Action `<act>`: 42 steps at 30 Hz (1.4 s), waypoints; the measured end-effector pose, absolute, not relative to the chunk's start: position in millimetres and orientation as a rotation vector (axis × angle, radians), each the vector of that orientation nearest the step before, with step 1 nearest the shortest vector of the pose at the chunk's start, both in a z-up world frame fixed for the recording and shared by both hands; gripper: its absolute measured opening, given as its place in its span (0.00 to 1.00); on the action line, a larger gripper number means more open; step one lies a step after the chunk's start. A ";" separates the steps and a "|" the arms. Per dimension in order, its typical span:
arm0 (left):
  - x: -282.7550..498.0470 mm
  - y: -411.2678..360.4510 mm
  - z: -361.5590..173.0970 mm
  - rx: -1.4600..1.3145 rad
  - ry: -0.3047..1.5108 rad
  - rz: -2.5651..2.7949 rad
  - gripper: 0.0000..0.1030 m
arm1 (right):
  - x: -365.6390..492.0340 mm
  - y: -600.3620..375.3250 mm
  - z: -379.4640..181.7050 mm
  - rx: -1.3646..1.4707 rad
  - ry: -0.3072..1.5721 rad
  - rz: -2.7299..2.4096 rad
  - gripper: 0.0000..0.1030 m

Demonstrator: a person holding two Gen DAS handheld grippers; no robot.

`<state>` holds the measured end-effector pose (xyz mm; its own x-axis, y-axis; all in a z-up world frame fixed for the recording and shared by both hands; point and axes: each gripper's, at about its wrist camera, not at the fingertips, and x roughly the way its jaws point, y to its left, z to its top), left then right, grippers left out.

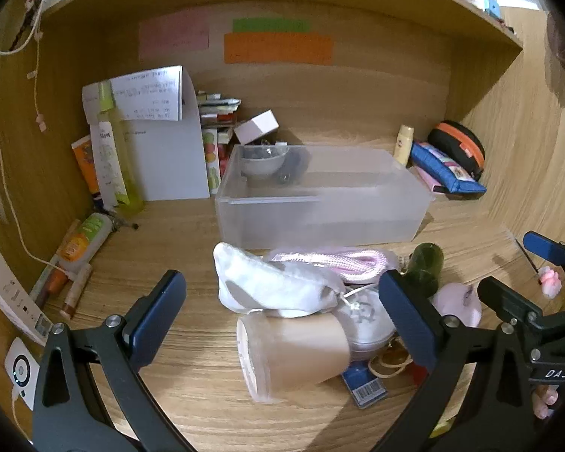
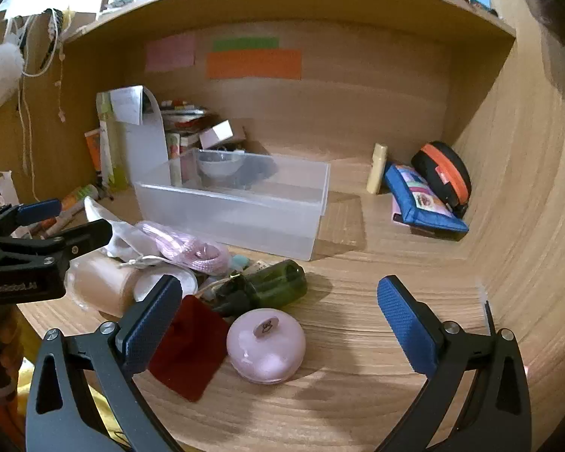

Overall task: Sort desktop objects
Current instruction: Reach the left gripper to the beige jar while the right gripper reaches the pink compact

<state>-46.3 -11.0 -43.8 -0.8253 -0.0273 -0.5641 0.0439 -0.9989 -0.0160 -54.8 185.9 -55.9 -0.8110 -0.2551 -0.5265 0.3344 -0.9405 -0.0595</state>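
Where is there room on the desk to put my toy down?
Bare wood lies right of the clear bin, between it and the blue pouch, and in front, right of the pink case. Left of that, the pile around the green bottle is crowded.

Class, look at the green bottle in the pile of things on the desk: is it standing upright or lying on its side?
Lying on its side. The green bottle stretches lengthwise along the desk.

Pink (image 1: 174,35), green (image 1: 271,25) and orange paper notes (image 1: 278,49) stick on the far wooden back panel (image 1: 376,60); white cord (image 1: 3,188) hangs left.
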 end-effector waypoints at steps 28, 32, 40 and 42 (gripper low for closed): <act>-44.0 -21.3 -83.8 1.300 0.060 -2.859 1.00 | -69.9 212.8 -86.8 1.023 0.130 -2.575 1.00; -45.2 -15.5 -90.6 1.321 0.045 -2.847 1.00 | -73.0 212.5 -96.7 1.083 0.105 -2.532 1.00; -62.5 -17.8 -109.8 1.389 0.102 -2.805 1.00 | -82.8 201.5 -115.1 1.136 0.150 -2.490 0.99; -67.4 -21.4 -113.2 1.407 0.152 -2.807 1.00 | -86.6 198.6 -120.0 1.138 0.171 -2.495 0.98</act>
<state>-67.4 -21.4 -113.2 -0.5991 0.0448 -0.7994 0.0418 -0.9953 -0.0870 -86.6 198.6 -120.0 -0.5934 -0.2990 -0.7473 0.3983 -0.9159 0.0502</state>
